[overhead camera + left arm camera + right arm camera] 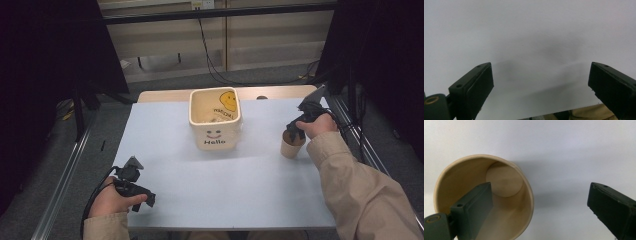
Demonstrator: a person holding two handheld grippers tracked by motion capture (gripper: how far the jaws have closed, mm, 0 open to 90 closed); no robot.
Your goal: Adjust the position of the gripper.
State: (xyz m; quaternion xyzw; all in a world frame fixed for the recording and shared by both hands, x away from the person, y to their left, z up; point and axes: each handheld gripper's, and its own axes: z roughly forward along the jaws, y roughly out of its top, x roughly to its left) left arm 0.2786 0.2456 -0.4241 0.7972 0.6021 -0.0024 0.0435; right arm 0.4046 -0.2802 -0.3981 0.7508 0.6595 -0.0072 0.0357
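hovering over the paper cup [484,197], the right gripper [540,207] has its fingers [474,210] spread wide, one dipped inside the cup's mouth, the other outside and well clear of the wall. the cup stands upright on the table [225,175], right of the bin [215,120]. the left gripper [541,90] is spread wide too, holding nothing over bare table.

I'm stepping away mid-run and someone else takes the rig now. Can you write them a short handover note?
Right tool: open, one jaw inside the paper cup, the other outside its wall; not yet closed on it.
Left tool: open, holding nothing, over the bare white mat near the front left.
The cup stands upright at the mat's right side, apart from the cream smiley bin at the back centre.
Done: the rim is straddled. Left: likely close, lift and carry the cup, perhaps to the bin.
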